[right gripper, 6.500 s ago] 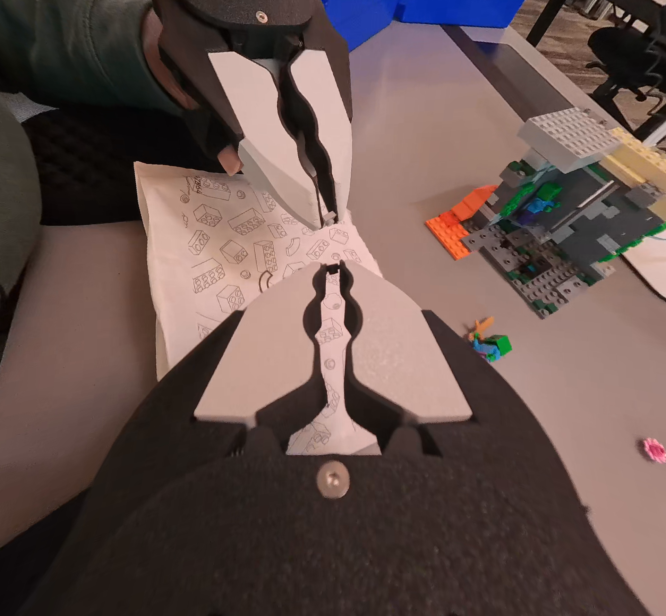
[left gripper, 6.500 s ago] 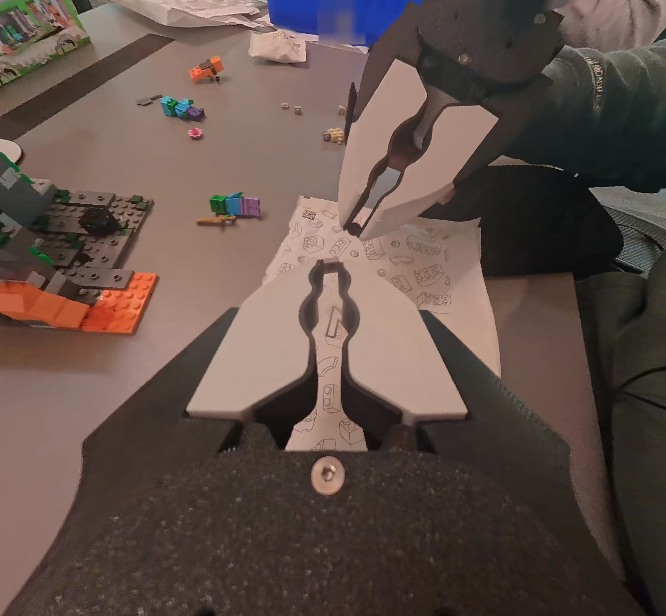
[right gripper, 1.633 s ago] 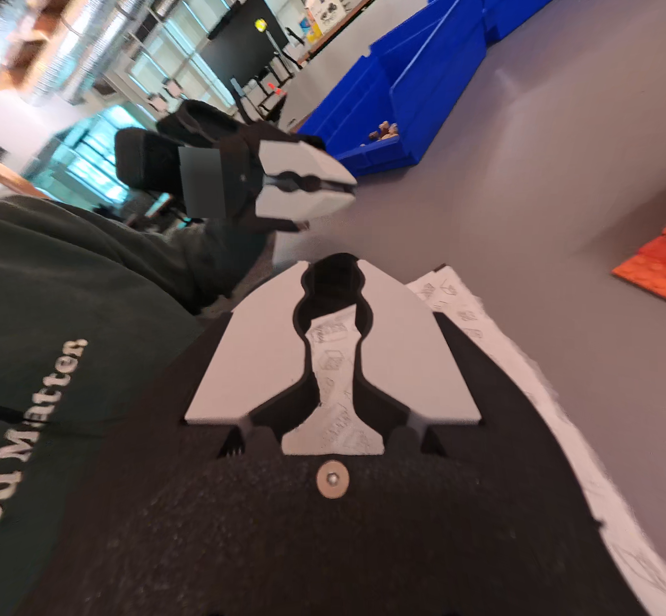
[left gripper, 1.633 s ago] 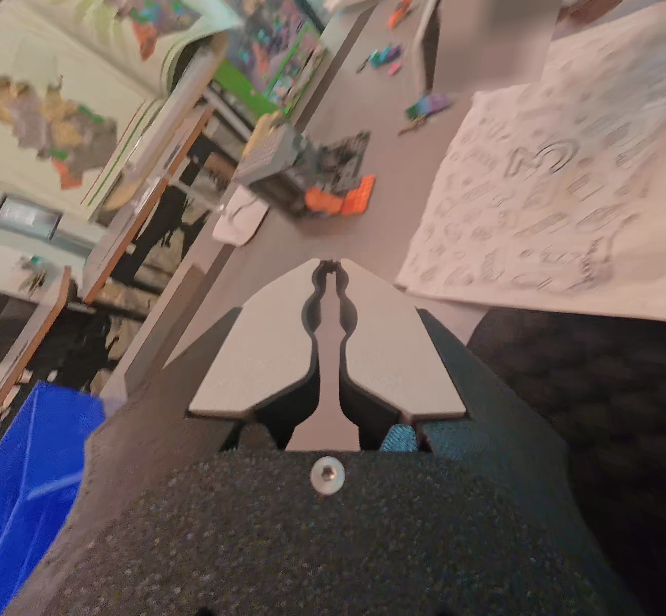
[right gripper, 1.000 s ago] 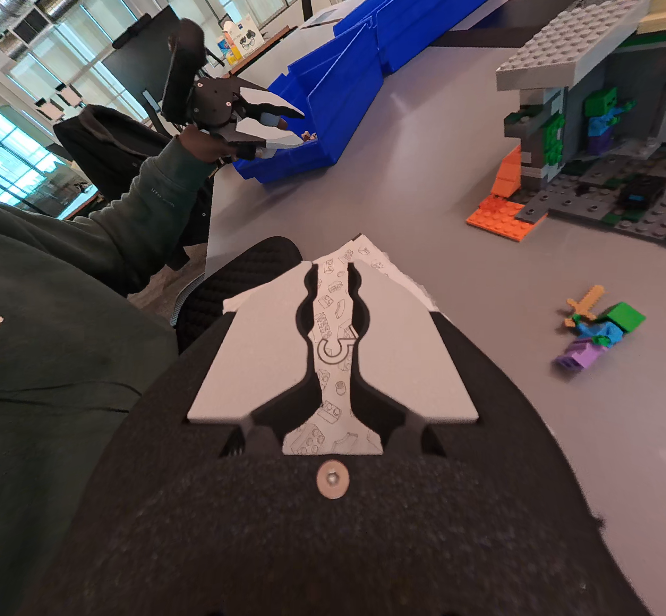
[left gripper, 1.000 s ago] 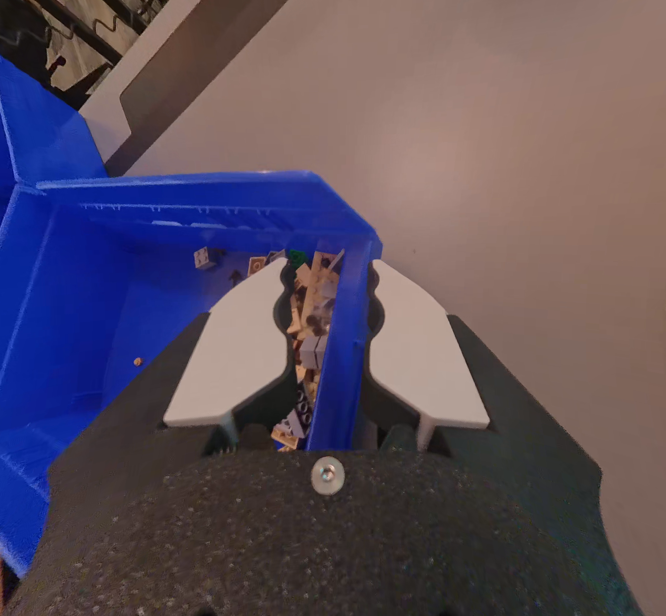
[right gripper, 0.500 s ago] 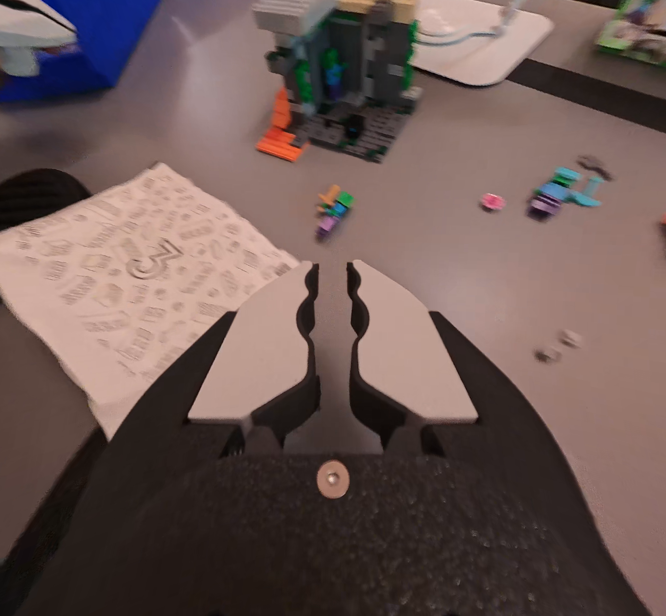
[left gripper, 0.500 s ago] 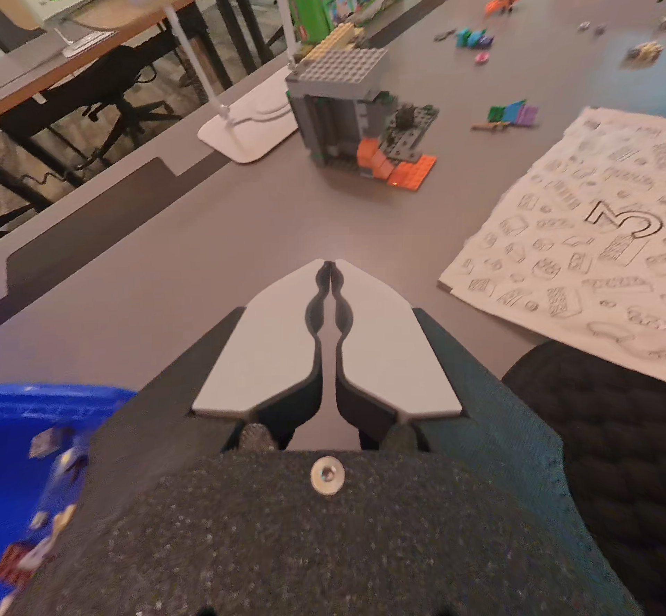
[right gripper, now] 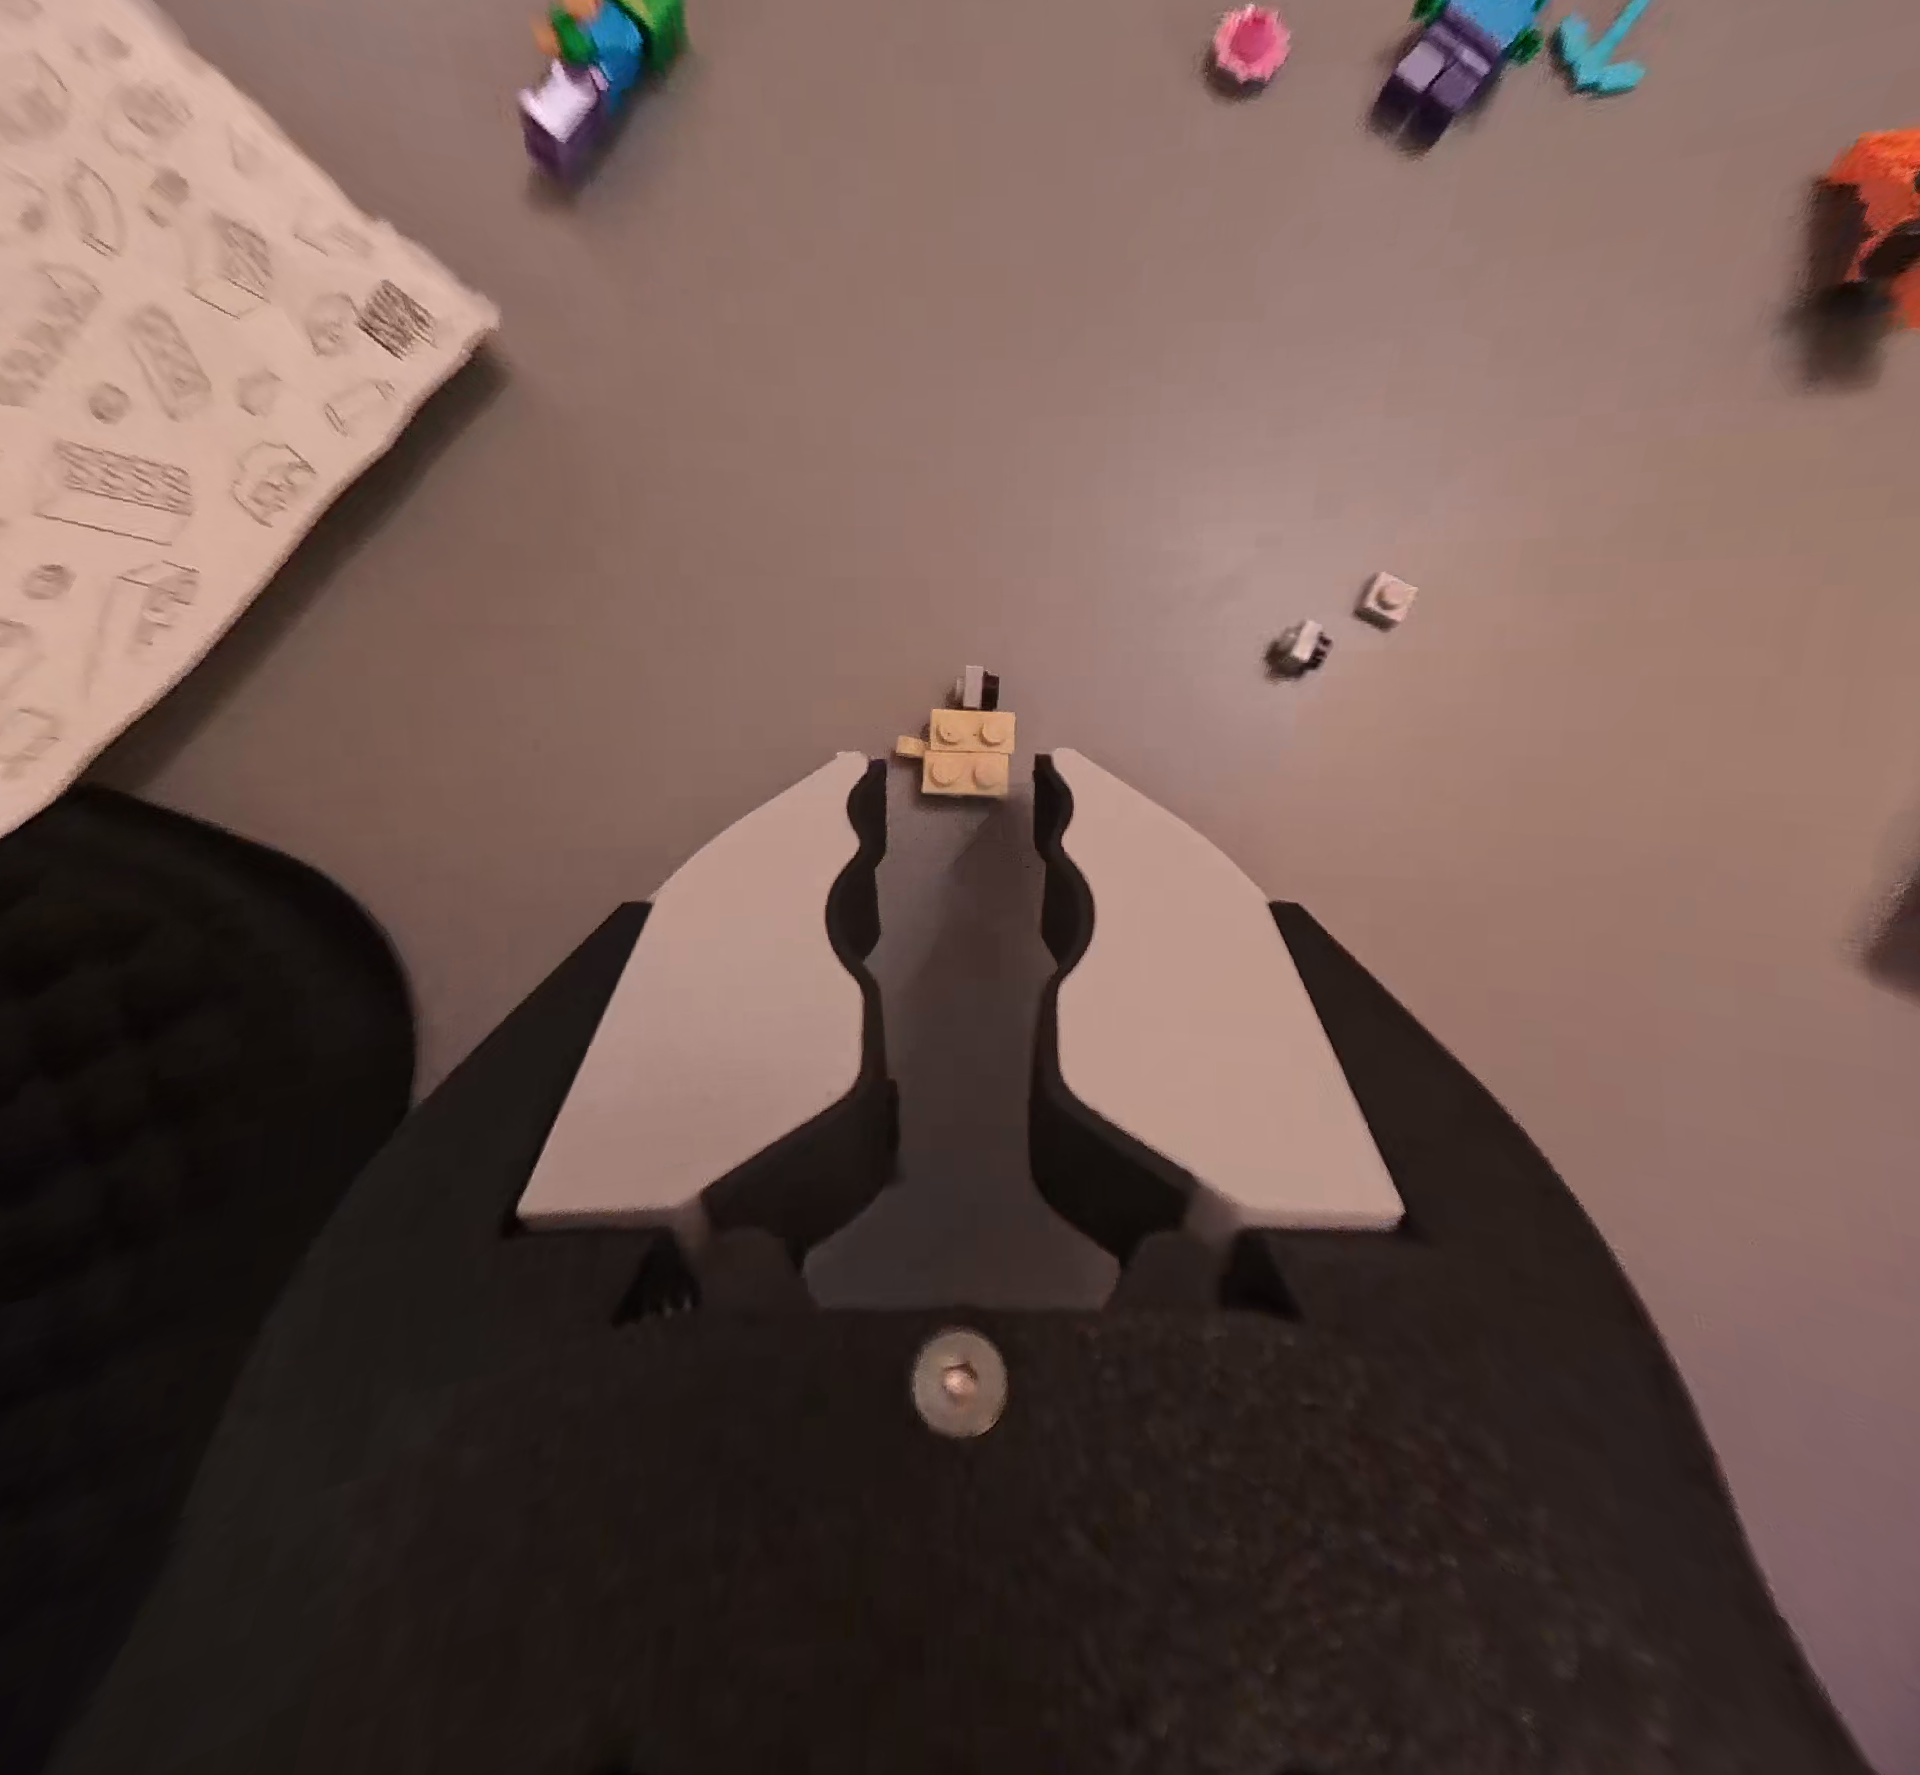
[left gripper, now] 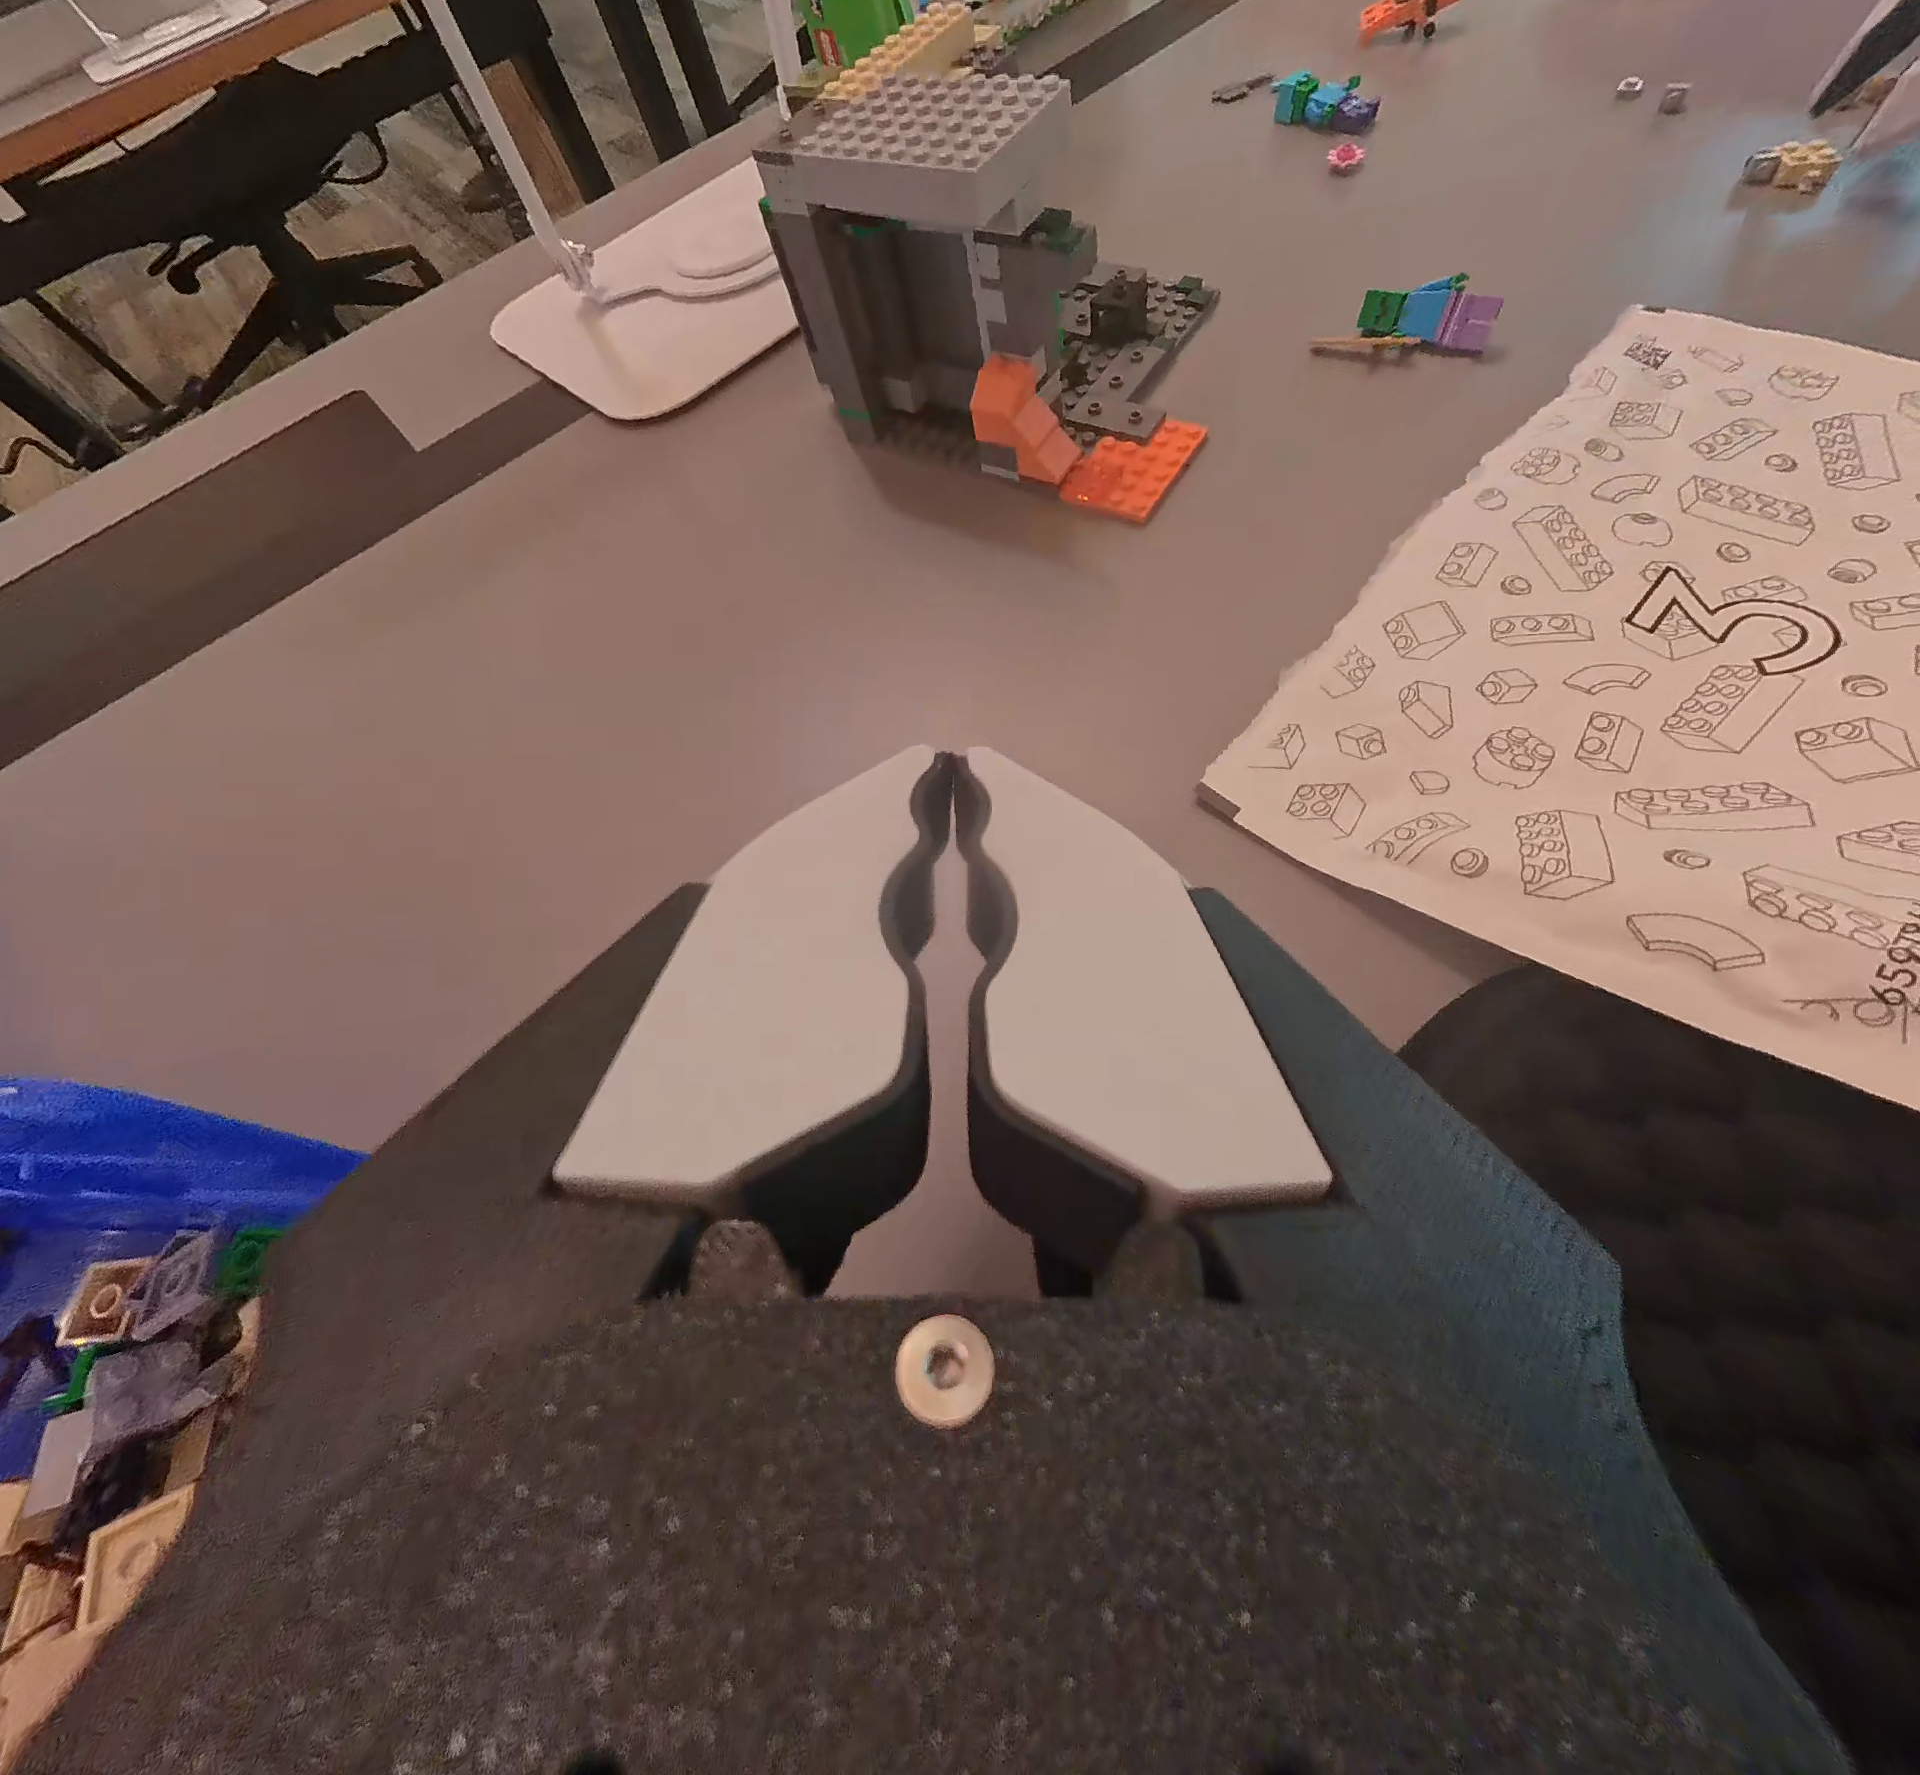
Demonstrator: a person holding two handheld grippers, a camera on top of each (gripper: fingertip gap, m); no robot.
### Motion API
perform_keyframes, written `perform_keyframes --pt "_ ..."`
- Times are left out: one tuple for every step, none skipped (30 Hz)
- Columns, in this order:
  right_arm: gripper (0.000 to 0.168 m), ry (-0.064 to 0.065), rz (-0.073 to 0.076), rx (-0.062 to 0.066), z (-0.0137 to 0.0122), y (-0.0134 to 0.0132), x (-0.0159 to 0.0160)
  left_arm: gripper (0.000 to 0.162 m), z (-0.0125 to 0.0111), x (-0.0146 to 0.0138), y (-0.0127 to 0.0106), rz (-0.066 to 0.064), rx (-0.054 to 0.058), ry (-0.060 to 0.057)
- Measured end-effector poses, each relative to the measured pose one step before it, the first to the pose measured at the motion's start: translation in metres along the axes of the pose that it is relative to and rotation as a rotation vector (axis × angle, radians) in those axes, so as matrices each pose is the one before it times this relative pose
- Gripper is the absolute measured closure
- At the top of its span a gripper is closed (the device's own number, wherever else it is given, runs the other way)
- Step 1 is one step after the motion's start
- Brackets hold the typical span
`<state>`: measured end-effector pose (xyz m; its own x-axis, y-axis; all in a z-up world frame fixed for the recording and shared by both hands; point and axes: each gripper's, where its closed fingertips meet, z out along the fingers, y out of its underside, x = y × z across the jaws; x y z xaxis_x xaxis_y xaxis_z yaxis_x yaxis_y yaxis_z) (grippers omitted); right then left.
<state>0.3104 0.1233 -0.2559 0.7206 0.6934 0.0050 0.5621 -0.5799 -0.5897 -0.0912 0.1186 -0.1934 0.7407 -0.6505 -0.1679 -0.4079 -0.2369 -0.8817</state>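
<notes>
right gripper (right gripper: 954,761) open over tan brick cluster (right gripper: 968,757); nothing gripped yet
left gripper (left gripper: 952,761) closed, empty, above grey table (left gripper: 436,738); half-built grey brick house (left gripper: 935,271) + minifigs (right gripper: 603,52) loose nearby

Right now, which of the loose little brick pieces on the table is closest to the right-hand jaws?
The tan studded piece, lying just beyond the open right gripper. The two small grey bits lie farther off to its right.
</notes>
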Motion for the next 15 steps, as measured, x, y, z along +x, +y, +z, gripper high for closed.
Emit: perform_keyframes --pt "0.14 0.0173 -0.0124 -0.0278 0.00557 0.00175 0.00081 0.162 -0.00068 0.00056 0.00027 0.0007 -0.0016 0.0003" --pt "0.142 -0.001 -0.0007 -0.0094 0.00335 -0.00062 -0.00106 0.162 -0.00083 0.00054 0.00039 0.0026 -0.0025 -0.0004" --pt "0.146 -0.0099 0.0057 -0.0028 0.00144 -0.00153 -0.0014 0.162 -0.00082 0.00057 0.00036 0.0026 -0.0022 -0.0001" --pt "0.146 -0.003 -0.0009 -0.0093 0.00073 -0.00016 -0.00029 0.162 -0.00081 0.00087 0.00034 0.0018 -0.0021 0.0016" --pt "0.147 -0.0022 -0.0097 -0.0065 -0.00013 0.00031 -0.00038 0.162 -0.00055 0.00083 0.00066 0.0019 -0.0021 0.0014" --pt "0.147 -0.0106 -0.0112 -0.0143 -0.00105 0.00185 -0.00155 0.162 -0.00042 0.00032 0.00086 0.0032 -0.0025 -0.0017" --pt "0.147 -0.0054 -0.0055 -0.0231 -0.00192 0.00317 -0.00044 0.162 -0.00045 0.00003 0.00109 0.0036 -0.0031 -0.0022" --pt "0.147 0.0126 -0.0032 -0.0244 -0.00264 0.00381 0.00255 0.162 -0.0002 0.0001 0.00107 0.0001 -0.002 0.0" --pt "0.147 0.0189 -0.0043 -0.0212 -0.00291 0.00395 0.00388 0.162 -0.00007 0.00053 0.00078 -0.0036 -0.0002 0.0036" --pt "0.146 0.0177 -0.0003 -0.0179 -0.00293 0.00339 0.00432 0.162 0.00009 0.00069 0.00075 -0.0046 0.0005 0.0046" --pt "0.144 0.0168 0.0024 -0.0086 -0.00284 0.00174 0.00423 0.162 0.00047 0.0008 0.00079 -0.0032 -0.0002 0.0037" --pt "0.13 0.0118 -0.0005 -0.0002 -0.00293 -0.00018 0.00318 0.162 0.00052 0.00074 0.00065 -0.0004 0.0002 0.0021" --pt "0.126 0.0032 -0.0032 0.006 -0.0028 -0.00209 0.00122 0.162 0.00085 0.00122 0.0006 0.0004 -0.0005 0.0038" --pt "0.125 -0.0059 -0.0035 0.0152 -0.00208 -0.00477 -0.0011 0.162 0.00105 0.00152 0.00056 -0.0004 -0.0012 0.0056" --pt "0.125 -0.0125 -0.004 0.019 -0.00076 -0.0066 -0.00319 0.162 0.00112 0.00183 0.0003 0.0001 0.0004 0.0051"
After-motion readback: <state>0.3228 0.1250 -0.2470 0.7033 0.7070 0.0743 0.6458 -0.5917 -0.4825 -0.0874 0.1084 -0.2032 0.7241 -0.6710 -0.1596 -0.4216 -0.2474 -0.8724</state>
